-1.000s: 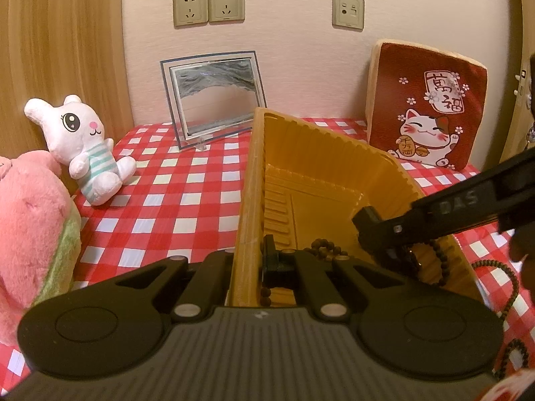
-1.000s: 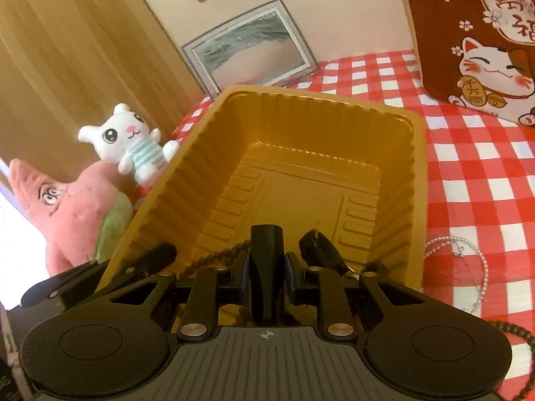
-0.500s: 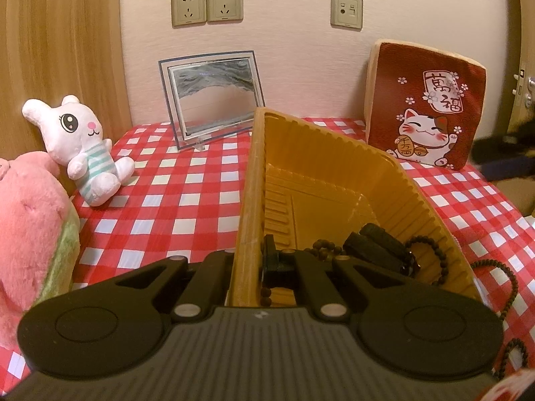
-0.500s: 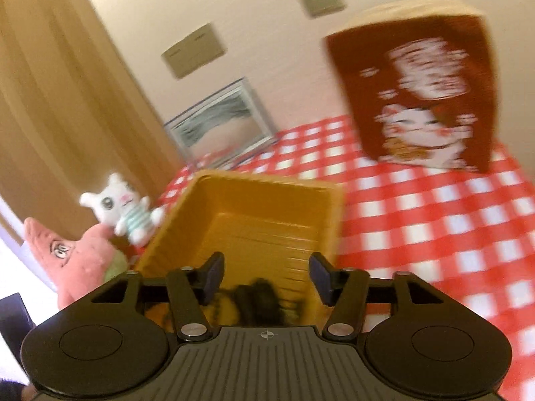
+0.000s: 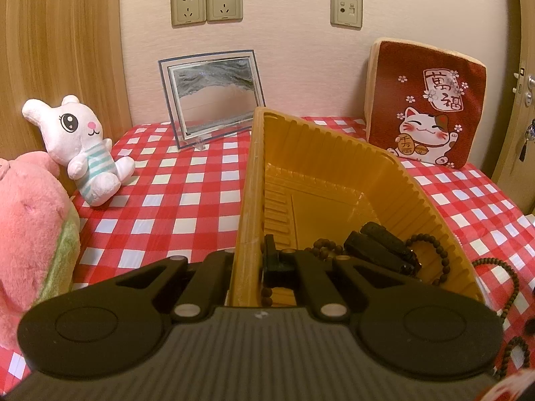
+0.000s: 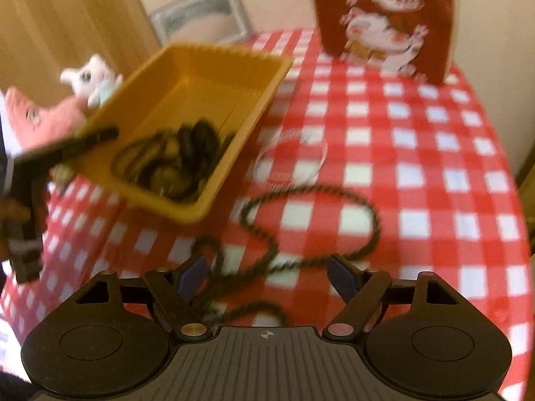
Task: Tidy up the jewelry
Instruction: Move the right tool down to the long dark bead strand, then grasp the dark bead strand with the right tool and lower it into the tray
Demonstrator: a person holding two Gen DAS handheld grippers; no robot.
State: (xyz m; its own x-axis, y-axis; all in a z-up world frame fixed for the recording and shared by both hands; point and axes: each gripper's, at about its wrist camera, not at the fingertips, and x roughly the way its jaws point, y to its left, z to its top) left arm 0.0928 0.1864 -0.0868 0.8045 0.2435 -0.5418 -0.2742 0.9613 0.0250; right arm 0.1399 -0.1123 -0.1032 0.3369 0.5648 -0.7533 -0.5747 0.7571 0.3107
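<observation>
My left gripper [image 5: 267,260] is shut on the near wall of the yellow tray [image 5: 334,153] and holds it tilted. Inside the tray's low end lie dark bead bracelets [image 5: 431,250] and black pieces [image 5: 378,247]. In the blurred right wrist view the tray [image 6: 234,60] is at upper left, with that dark jewelry [image 6: 174,160] in its near corner. My right gripper [image 6: 267,270] hangs over the checked cloth with its jaws opening and nothing pressed between the pads. A long dark bead necklace [image 6: 317,190] loops on the cloth just ahead of and under it. A pale bead bracelet [image 6: 291,157] lies beside the tray.
A white rabbit plush [image 5: 83,147] and a pink plush [image 5: 30,234] sit at the left. A sand picture frame [image 5: 214,97] and a red cat cushion [image 5: 428,103] lean on the back wall. The table edge curves down on the right, by a door [image 5: 525,77].
My right gripper left the tray, dropped the black piece and beads inside, opened wide and swung right over the necklace on the cloth. The left gripper and tray have not moved.
</observation>
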